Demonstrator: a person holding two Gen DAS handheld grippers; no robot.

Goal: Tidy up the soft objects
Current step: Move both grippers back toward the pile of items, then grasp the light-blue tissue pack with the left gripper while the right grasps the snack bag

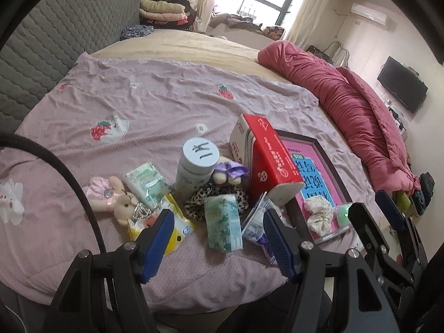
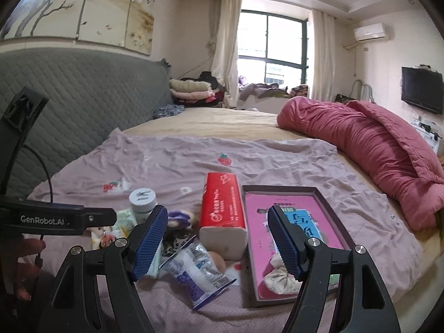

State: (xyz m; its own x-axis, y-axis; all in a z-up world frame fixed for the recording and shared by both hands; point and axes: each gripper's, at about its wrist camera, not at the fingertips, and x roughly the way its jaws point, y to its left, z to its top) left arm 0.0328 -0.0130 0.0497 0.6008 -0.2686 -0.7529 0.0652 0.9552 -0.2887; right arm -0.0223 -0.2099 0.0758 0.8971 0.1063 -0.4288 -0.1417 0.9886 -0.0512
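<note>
Both tools hover over the near edge of the bed: the left gripper (image 1: 217,238) and the right gripper (image 2: 217,242) each have jaws spread wide and hold nothing. Taking the red tissue pack (image 1: 273,158) as landmark, the shallow tray (image 1: 331,163) lies just right of it and contains a floral scrunchie (image 1: 319,215) and a green sponge (image 1: 343,216). Left of the pack stand a capped jar (image 1: 195,166), a purple-bowed doll (image 1: 229,173), a leopard scrunchie (image 1: 219,194), a green tissue packet (image 1: 223,226), and a small bear (image 1: 122,201).
</note>
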